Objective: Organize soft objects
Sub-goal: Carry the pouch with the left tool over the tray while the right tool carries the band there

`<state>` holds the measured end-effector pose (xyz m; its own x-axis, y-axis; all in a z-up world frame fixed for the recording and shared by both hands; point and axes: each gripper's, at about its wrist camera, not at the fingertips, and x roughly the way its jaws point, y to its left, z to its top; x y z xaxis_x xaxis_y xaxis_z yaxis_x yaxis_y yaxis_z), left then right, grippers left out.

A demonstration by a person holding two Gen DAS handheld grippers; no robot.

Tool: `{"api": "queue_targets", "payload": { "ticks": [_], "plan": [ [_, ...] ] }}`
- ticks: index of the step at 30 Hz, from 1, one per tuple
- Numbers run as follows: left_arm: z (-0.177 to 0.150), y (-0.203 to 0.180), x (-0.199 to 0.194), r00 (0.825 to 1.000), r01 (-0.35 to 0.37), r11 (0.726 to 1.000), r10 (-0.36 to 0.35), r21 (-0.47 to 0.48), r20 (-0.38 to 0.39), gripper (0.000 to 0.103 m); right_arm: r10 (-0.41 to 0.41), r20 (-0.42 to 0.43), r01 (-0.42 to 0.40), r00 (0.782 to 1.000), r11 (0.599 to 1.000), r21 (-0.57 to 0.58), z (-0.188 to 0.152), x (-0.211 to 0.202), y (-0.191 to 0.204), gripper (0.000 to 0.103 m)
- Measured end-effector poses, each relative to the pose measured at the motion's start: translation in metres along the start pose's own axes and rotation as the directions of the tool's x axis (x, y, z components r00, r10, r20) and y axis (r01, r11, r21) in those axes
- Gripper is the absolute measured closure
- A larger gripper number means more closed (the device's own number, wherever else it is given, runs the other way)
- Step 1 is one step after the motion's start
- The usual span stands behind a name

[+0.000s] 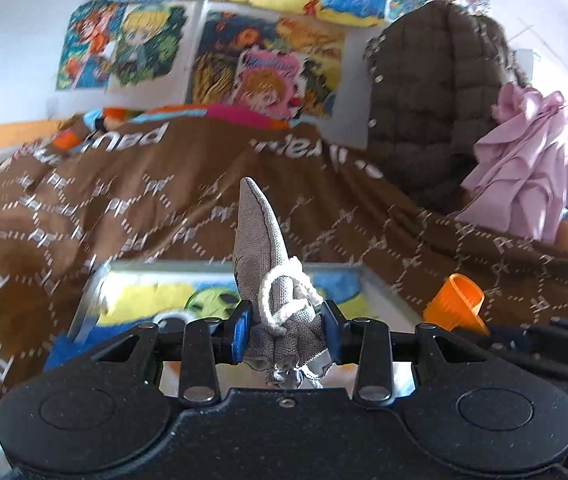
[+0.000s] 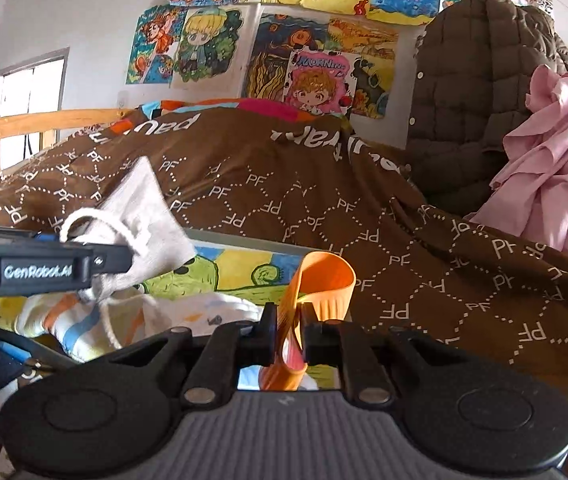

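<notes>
- The left gripper point(image 1: 287, 330) has its jaws clenched on the gathered neck of a grey drawstring pouch point(image 1: 258, 236), held up above a picture tray point(image 1: 379, 284) on the bed.
- The pouch looks light and limp; the cinched neck by the white cord point(image 1: 284, 300) seems the surest hold.
- The right gripper point(image 2: 287, 338) pinches an orange silicone strip point(image 2: 323, 280), floppy and probably springy; grip it near the fold.
</notes>
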<state>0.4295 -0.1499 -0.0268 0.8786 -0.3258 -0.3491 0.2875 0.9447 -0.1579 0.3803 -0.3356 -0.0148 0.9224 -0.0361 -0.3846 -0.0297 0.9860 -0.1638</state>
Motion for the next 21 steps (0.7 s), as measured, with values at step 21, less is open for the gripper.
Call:
{"api": "queue_targets", "payload": {
  "ticks": [21],
  "plan": [
    [-0.024, 0.011, 0.002, 0.988, -0.075, 0.997, 0.073, -0.005, -0.132, 0.06, 0.043, -0.004, -0.043, 0.999, 0.999, -0.027, -0.002, 0.005, 0.005, 0.068]
  ]
}}
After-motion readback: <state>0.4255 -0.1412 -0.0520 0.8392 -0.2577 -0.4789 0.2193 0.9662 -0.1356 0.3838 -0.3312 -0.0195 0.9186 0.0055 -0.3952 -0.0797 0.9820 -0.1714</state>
